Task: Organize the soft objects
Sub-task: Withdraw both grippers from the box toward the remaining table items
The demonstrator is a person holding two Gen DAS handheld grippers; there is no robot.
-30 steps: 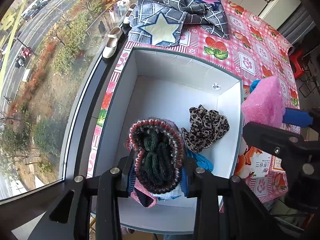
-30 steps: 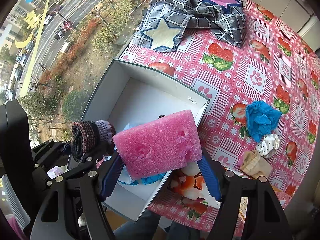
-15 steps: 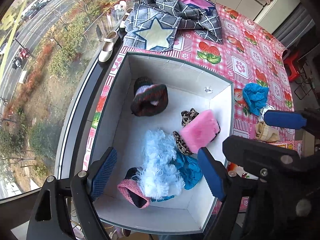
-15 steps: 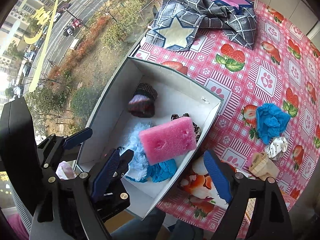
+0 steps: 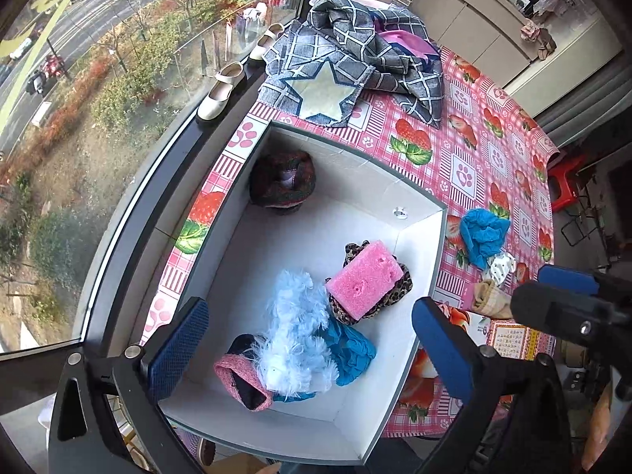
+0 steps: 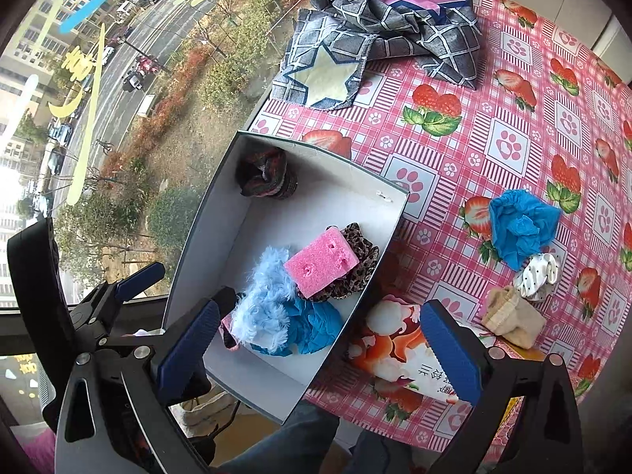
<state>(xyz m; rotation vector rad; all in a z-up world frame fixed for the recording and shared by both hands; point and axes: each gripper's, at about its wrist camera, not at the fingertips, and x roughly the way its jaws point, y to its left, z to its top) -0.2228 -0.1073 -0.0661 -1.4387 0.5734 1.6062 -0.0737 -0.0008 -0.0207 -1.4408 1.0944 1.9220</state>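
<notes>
In the left wrist view, the left gripper (image 5: 310, 345) hangs above the near end of a white box (image 5: 355, 166), its blue pads spread wide with nothing between them. Inside the box, a pink sponge (image 5: 364, 279) rests tilted on a leopard-print cloth (image 5: 399, 290). Just beside it lie a fluffy light-blue piece (image 5: 296, 331), a crumpled blue cloth (image 5: 349, 349) and a pink-edged knit piece (image 5: 243, 381). A dark striped knit hat (image 5: 282, 183) sits apart in the far corner. Outside the box, on the pink strawberry tablecloth (image 5: 474, 146), lie a blue bundle (image 5: 482, 235), a white dotted sock (image 5: 501, 269) and a beige sock (image 5: 489, 298). A grey checked cloth with a star (image 5: 355, 67) lies at the far end of the table, and a pair of cream shoes (image 5: 221, 91) stands on the window sill. The other gripper's dark body blocks the lower right corner.

In the right wrist view, the right gripper (image 6: 318, 349) is also wide open and empty, over the box's near right edge. The sponge (image 6: 320, 264) lies in the box (image 6: 316, 154) on the leopard cloth. A printed packet (image 6: 395, 351) lies on the table between the pads, partly hidden by the right one. The left gripper's frame covers the lower left.
</notes>
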